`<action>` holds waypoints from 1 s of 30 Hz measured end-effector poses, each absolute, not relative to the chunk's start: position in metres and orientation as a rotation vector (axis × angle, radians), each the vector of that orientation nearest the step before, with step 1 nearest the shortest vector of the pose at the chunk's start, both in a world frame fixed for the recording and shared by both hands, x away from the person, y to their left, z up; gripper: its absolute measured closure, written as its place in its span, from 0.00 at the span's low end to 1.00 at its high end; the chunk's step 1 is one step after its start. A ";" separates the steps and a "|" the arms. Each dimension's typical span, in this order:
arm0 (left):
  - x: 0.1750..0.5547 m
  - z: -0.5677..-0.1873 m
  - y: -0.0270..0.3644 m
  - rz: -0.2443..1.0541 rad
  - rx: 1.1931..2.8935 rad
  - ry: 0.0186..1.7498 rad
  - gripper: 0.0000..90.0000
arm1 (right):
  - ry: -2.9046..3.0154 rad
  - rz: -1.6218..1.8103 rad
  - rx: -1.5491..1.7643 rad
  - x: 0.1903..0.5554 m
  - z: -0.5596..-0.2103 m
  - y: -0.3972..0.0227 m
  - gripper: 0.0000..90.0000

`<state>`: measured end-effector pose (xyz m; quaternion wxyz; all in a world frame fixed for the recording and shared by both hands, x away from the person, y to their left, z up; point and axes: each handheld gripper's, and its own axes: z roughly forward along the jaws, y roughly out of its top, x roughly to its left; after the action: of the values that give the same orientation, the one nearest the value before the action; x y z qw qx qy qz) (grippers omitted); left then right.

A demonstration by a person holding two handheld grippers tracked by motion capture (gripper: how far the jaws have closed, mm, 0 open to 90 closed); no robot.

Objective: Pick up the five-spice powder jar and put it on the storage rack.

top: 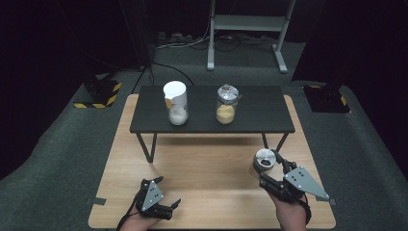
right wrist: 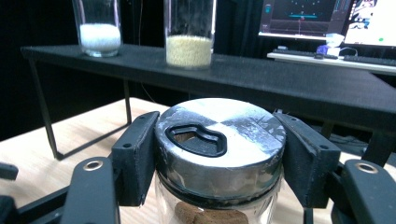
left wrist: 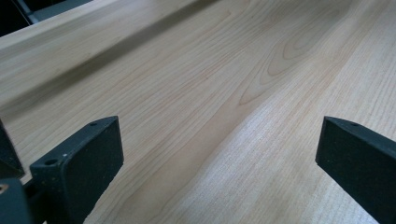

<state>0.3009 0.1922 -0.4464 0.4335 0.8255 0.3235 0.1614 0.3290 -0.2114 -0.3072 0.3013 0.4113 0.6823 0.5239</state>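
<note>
You had high view looking forward and down over whole wooden table [top: 202, 168]. Left gripper view sat close above its top [left wrist: 210, 93]; right gripper view faced black shelf [right wrist: 261, 79], near.

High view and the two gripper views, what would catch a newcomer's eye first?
First, the glass spice jar with a silver metal lid, clamped at the lid by the right gripper at the wooden table's near right. Behind, a white-capped jar of white grains and a jar of yellow grains stand on the low black shelf.
</note>
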 end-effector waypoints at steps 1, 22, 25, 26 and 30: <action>0.301 -0.446 0.192 0.402 2.056 0.805 0.01 | 1.808 1.391 1.087 0.330 -0.305 -0.211 0.39; 0.301 -0.446 0.192 0.397 2.059 0.799 0.01 | 1.736 1.417 1.046 0.351 -0.272 -0.210 0.39; 0.301 -0.446 0.192 0.395 2.058 0.799 0.01 | 1.727 1.423 1.039 0.353 -0.267 -0.209 0.39; 0.301 -0.446 0.192 0.395 2.058 0.799 0.01 | 1.727 1.423 1.039 0.353 -0.267 -0.209 0.39; 0.301 -0.446 0.192 0.394 2.058 0.798 0.01 | 1.706 1.431 1.037 0.356 -0.261 -0.208 0.39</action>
<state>0.3011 0.1923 -0.4465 0.4346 0.8266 0.3205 0.1584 0.3563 -0.2078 -0.2613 0.3358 0.3978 0.6541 0.5488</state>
